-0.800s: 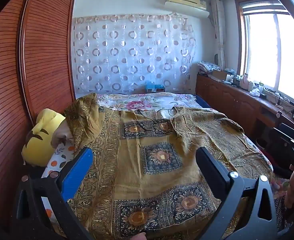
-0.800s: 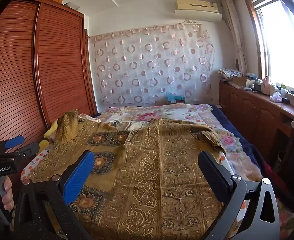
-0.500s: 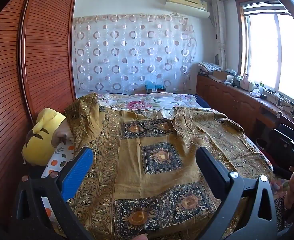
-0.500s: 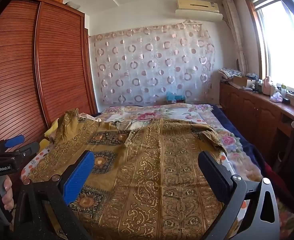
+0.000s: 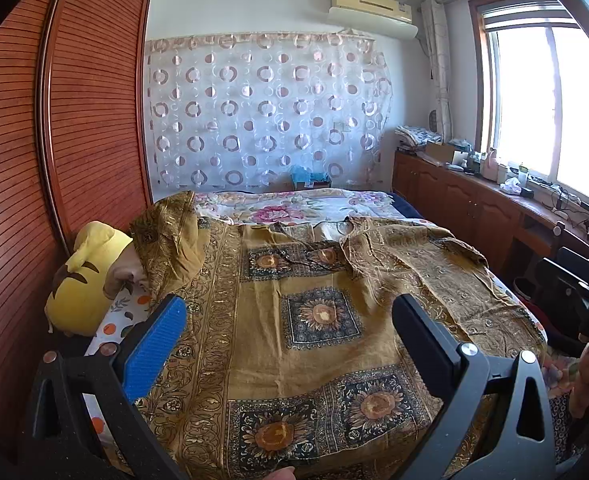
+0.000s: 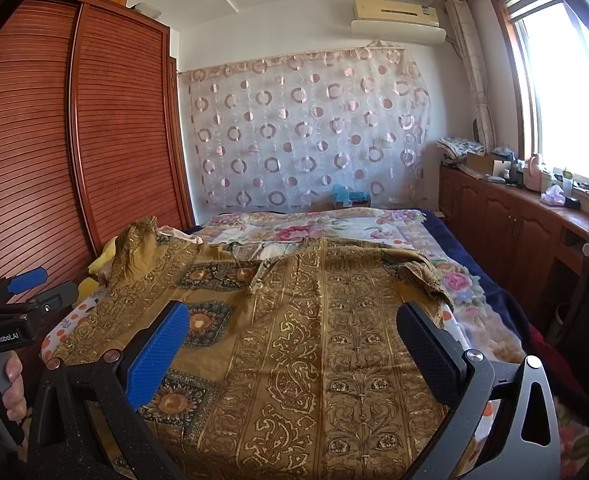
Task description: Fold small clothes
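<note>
A mustard-gold patterned garment [image 5: 314,320] with dark sunflower squares lies spread on the bed, also in the right wrist view [image 6: 326,344]. Its left sleeve is bunched up over a pillow [image 5: 170,240]; its right side is folded over near the collar [image 5: 394,256]. My left gripper [image 5: 290,328] is open and empty above the garment's near hem. My right gripper [image 6: 294,336] is open and empty above the garment's right half. The left gripper's body also shows in the right wrist view [image 6: 18,312], held in a hand.
A yellow plush toy [image 5: 82,280] lies at the bed's left edge against the wooden wardrobe [image 5: 54,160]. A floral bedsheet [image 5: 286,208] covers the far bed. A cabinet counter [image 5: 494,200] with clutter runs along the right under the window.
</note>
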